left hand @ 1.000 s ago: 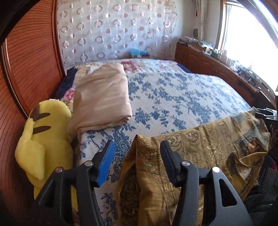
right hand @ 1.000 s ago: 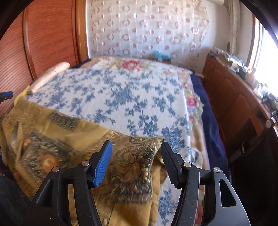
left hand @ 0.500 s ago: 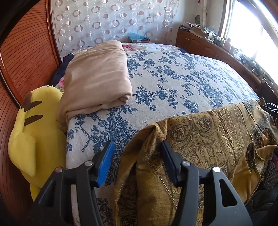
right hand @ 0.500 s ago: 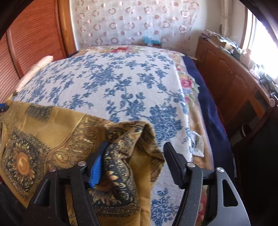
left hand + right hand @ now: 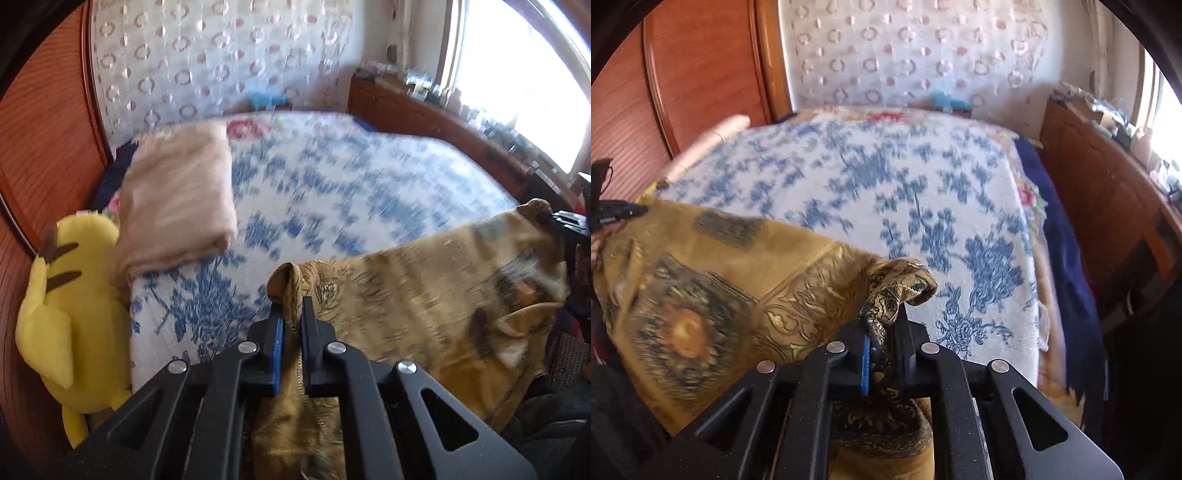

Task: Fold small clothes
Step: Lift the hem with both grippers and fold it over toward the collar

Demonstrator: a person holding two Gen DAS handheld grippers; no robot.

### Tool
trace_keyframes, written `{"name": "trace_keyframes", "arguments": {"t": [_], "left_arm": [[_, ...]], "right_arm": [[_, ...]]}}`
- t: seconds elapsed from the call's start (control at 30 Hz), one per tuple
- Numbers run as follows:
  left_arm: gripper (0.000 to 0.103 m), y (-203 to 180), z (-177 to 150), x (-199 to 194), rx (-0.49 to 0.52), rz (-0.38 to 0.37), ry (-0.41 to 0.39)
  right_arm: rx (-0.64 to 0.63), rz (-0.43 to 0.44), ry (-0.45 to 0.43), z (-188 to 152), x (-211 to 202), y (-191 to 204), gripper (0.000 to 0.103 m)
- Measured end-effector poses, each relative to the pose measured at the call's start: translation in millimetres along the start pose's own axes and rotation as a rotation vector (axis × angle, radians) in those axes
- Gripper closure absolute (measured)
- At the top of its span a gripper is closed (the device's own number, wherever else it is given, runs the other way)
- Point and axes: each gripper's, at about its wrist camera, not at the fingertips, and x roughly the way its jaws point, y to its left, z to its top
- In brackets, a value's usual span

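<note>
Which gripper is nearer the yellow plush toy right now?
Left. The left gripper, shut on a corner of the gold patterned cloth, is close beside the yellow plush toy. The right gripper clamps the cloth's opposite corner, farther away.

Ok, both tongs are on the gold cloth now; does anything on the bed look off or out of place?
Nothing is damaged or spilled. The left tongs and right tongs have just closed on bunched corners of the gold cloth, which hangs over the bed's near edge. A yellow plush toy sits wedged beside the bedspread.
</note>
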Motion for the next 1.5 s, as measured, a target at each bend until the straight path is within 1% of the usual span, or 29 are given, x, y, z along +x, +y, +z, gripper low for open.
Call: {"name": "trace_keyframes", "arguments": {"t": [0.13, 0.2, 0.27, 0.33, 0.43, 0.53, 0.7, 0.83, 0.9, 0.97, 1.07, 1.1, 1.13, 1.17, 1.23, 1.3, 1.37, 1.43, 1.5], "left_arm": [[0.099, -18.0, 23.7, -76.9, 0.012, -0.032, -0.191], [0.099, -25.3, 34.7, -109.2, 0.028, -0.028, -0.271], [0.099, -30.2, 46.1, -143.4, 0.041, -0.023, -0.354], [0.099, -30.6, 56.0, -171.8, 0.046, -0.021, -0.421], [0.099, -23.6, 72.0, -199.0, 0.051, -0.005, -0.481], [0.099, -11.7, 91.2, -215.6, 0.042, 0.021, -0.525], [0.099, 1.4, 116.6, -241.7, 0.030, 0.041, -0.610], [0.099, 10.2, 139.7, -249.3, 0.033, 0.079, -0.648], [0.099, 17.1, 152.1, -241.4, 0.031, 0.099, -0.647], [0.099, 24.1, 164.4, -222.6, 0.026, 0.123, -0.635], [0.099, 40.9, 174.9, -169.8, 0.004, 0.141, -0.569], [0.099, 48.5, 177.9, -140.0, -0.003, 0.147, -0.532], [0.099, 52.3, 179.1, -121.5, -0.004, 0.154, -0.512], [0.098, 56.9, 180.6, -100.7, -0.004, 0.165, -0.487], [0.098, 65.5, 183.9, -53.9, -0.006, 0.188, -0.424], [0.098, 74.9, 188.8, -9.7, -0.016, 0.195, -0.366], [0.098, 79.6, 195.9, 27.2, -0.027, 0.200, -0.319], [0.098, 81.5, 203.6, 62.8, -0.030, 0.197, -0.275], [0.098, 84.0, 209.1, 87.3, -0.030, 0.203, -0.250]], "right_arm": [[-0.011, -0.007, -0.121, 19.7, -58.4, 8.4, 0.098], [-0.048, -0.030, -0.187, 34.9, -94.0, 17.4, 0.098], [-0.072, -0.039, -0.237, 48.0, -119.9, 23.4, 0.098], [-0.095, -0.057, -0.297, 64.0, -149.7, 27.5, 0.098], [-0.131, -0.071, -0.378, 90.9, -192.5, 31.7, 0.098], [-0.169, -0.078, -0.428, 114.0, -220.6, 35.5, 0.098], [-0.218, -0.128, -0.502, 153.7, -254.2, 43.2, 0.098], [-0.228, -0.149, -0.558, 185.1, -271.2, 44.3, 0.098], [-0.228, -0.160, -0.564, 199.9, -271.7, 42.6, 0.098], [-0.229, -0.173, -0.551, 215.4, -263.6, 39.1, 0.098], [-0.214, -0.183, -0.505, 236.3, -229.2, 28.0, 0.098], [-0.210, -0.184, -0.474, 241.8, -209.5, 22.9, 0.098], [-0.200, -0.182, -0.445, 244.0, -190.5, 17.8, 0.098], [-0.190, -0.176, -0.410, 248.2, -162.9, 11.8, 0.098], [-0.186, -0.173, -0.384, 249.4, -124.1, 4.2, 0.098], [-0.178, -0.168, -0.341, 251.0, -78.2, -4.8, 0.098], [-0.156, -0.162, -0.286, 252.7, -29.5, -16.0, 0.098], [-0.150, -0.164, -0.242, 252.3, 7.6, -27.6, 0.098], [-0.144, -0.173, -0.200, 255.0, 46.0, -36.1, 0.098]]}}
